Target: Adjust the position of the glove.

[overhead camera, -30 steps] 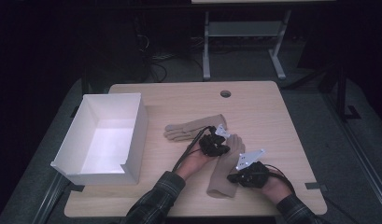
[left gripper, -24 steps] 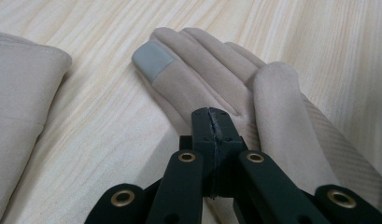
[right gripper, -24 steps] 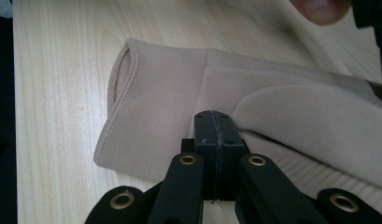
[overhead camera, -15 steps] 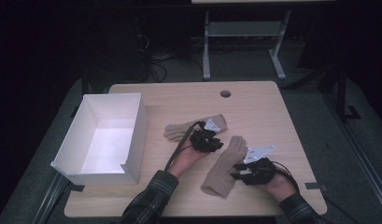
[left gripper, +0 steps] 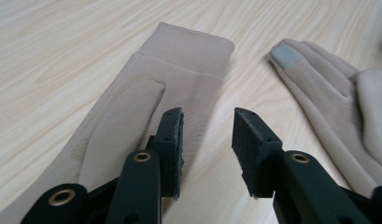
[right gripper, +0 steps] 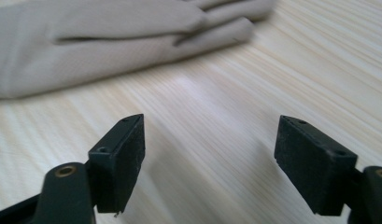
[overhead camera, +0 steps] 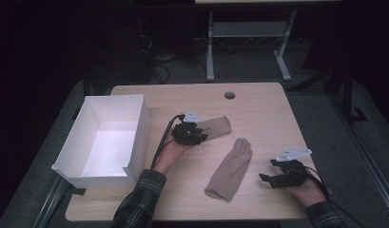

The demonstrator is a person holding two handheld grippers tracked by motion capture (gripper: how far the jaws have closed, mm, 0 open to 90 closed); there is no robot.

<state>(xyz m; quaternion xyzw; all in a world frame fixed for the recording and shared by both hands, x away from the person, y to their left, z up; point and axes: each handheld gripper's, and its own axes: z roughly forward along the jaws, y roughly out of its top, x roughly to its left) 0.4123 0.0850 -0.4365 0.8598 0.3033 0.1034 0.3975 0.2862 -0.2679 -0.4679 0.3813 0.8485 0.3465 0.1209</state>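
Both just let go: left gripper (left gripper: 207, 140) half-spread over far glove (overhead camera: 216, 127), right gripper (overhead camera: 269, 179) wide beside near glove (overhead camera: 230, 170); next likely regrip and box (overhead camera: 135, 137) them.

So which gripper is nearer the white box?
Left. The left gripper sits just right of the white box, over the far glove. The right gripper is across the table, beyond the near glove.
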